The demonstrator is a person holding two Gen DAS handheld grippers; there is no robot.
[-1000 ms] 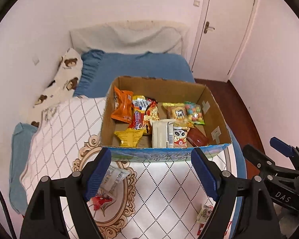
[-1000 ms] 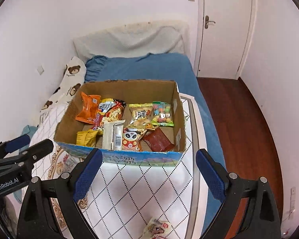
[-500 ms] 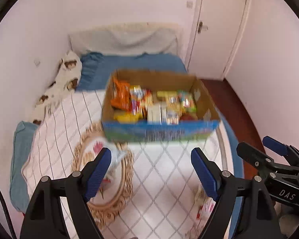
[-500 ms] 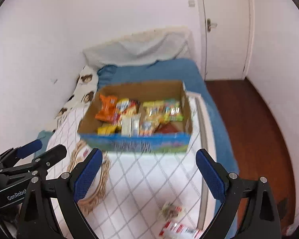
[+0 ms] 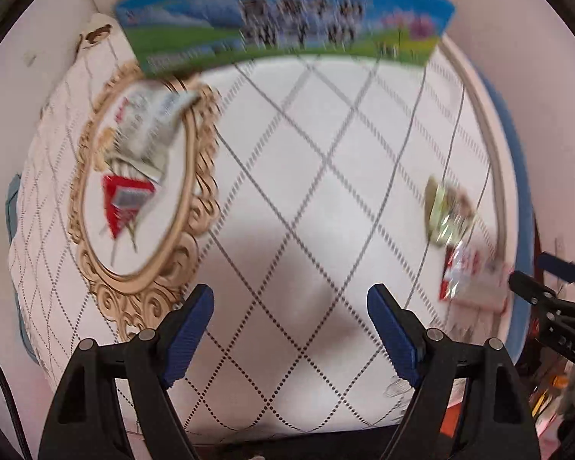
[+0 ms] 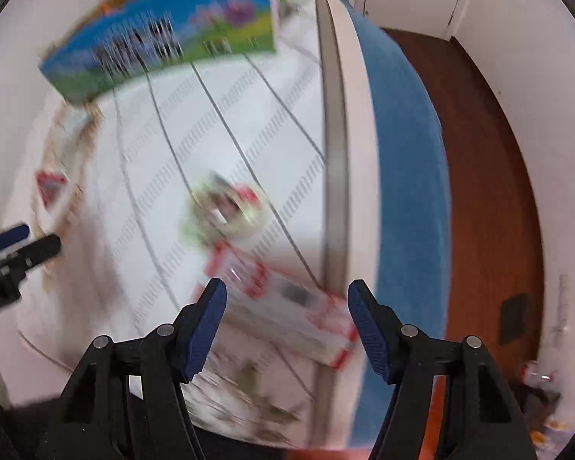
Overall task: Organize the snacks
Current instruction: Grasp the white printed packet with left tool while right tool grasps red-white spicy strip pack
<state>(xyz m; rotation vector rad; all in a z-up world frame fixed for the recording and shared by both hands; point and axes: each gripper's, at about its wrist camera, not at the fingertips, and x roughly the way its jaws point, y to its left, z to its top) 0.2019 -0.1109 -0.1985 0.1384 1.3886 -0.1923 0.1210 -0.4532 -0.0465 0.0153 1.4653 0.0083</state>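
Note:
The snack box (image 5: 283,27) with a blue and green printed front stands at the far side of the white quilted cover; it also shows in the right wrist view (image 6: 165,46). My left gripper (image 5: 290,320) is open and empty over the cover. A white packet (image 5: 145,130) and a red packet (image 5: 128,199) lie to its far left. My right gripper (image 6: 287,312) is open just above a white and red packet (image 6: 287,306). A greenish packet (image 6: 226,211) lies beyond it. Both views are blurred.
The cover has a gold oval print (image 5: 142,188) under the left packets. The bed's blue edge (image 6: 406,176) and the wooden floor (image 6: 490,176) lie to the right. The greenish packet (image 5: 446,209) and the white and red packet (image 5: 467,276) lie near that edge.
Both grippers have tilted down and dropped toward the cover. The box has slid to the top of both views and its contents are out of sight. The loose packets came into view.

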